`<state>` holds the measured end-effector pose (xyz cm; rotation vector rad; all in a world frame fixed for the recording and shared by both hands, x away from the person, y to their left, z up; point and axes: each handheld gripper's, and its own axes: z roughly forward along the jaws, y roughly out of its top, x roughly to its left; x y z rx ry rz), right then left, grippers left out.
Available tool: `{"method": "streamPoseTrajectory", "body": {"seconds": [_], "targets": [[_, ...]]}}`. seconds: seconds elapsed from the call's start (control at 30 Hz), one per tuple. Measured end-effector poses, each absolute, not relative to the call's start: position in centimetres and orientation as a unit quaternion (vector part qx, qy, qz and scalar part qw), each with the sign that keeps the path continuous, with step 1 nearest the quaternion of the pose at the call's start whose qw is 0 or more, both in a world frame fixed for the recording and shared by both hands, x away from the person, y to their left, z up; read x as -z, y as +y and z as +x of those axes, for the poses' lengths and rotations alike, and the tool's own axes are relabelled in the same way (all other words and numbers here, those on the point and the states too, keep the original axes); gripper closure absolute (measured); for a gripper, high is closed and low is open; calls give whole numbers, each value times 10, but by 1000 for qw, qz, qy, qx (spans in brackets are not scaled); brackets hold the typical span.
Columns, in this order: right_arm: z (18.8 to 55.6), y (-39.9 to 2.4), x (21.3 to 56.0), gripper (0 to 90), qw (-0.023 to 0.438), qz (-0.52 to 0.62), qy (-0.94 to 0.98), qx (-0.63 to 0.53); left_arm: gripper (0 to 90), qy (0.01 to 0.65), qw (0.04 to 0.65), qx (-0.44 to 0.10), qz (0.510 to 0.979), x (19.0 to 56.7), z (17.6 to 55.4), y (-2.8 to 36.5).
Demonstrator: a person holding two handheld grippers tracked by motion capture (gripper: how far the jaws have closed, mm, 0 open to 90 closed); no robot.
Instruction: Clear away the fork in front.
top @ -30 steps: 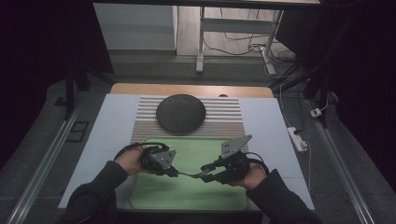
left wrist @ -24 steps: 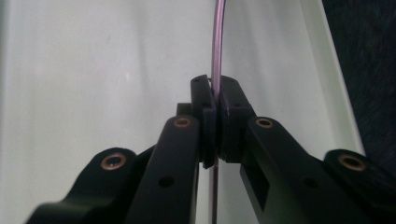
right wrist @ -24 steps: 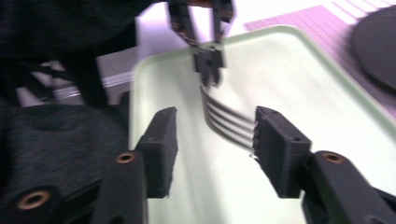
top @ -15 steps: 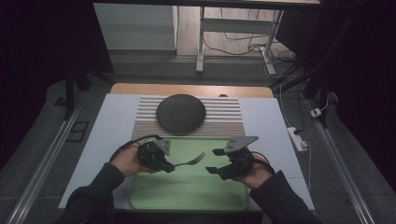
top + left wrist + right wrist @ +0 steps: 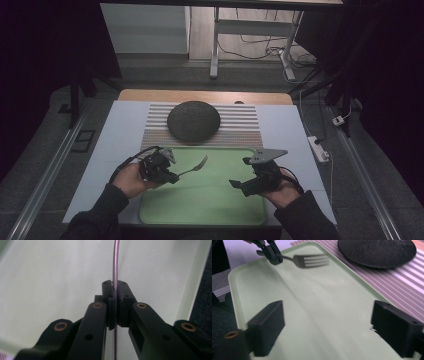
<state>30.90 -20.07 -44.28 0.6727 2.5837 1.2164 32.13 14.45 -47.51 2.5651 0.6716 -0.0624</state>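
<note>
Left gripper (image 5: 171, 176): jaws clamped on the handle of a metal fork (image 5: 195, 166). In the left gripper view the pads pinch the thin handle (image 5: 115, 270) edge-on; the fork's head is cut off by the top edge there and the handle's butt runs out of frame at the bottom. In the high view the fork sticks out from the jaws above the green tray (image 5: 210, 212), tines toward the right gripper; whether the tines touch the tray cannot be told.

Right gripper (image 5: 239, 184): jaws have just been opening and stand wide apart, nothing between the pads. It is well apart from the fork. In the right gripper view both fingers are blurred, and the fork tines (image 5: 314, 260) are soft in focus.

Dark round plate (image 5: 193, 120): rests on the striped mat (image 5: 240, 125) beyond the tray; its far edge is cut off in the right gripper view.
</note>
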Motion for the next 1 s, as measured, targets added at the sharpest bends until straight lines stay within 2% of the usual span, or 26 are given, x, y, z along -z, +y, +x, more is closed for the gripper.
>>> {"method": "streamPoseTrajectory", "body": {"seconds": [0.27,0.4,0.67,1.0], "targets": [[302,-215,448,2,137,258,871,-395,860,324,230,7,918,480,311,155],[295,-223,448,0,162,278,858,-400,861,360,225,2,905,483,306,159],[283,-235,453,0,145,293,858,-397,860,424,203,0,882,493,302,160],[274,-252,455,0,148,311,851,-397,859,483,195,0,854,505,309,160]]}}
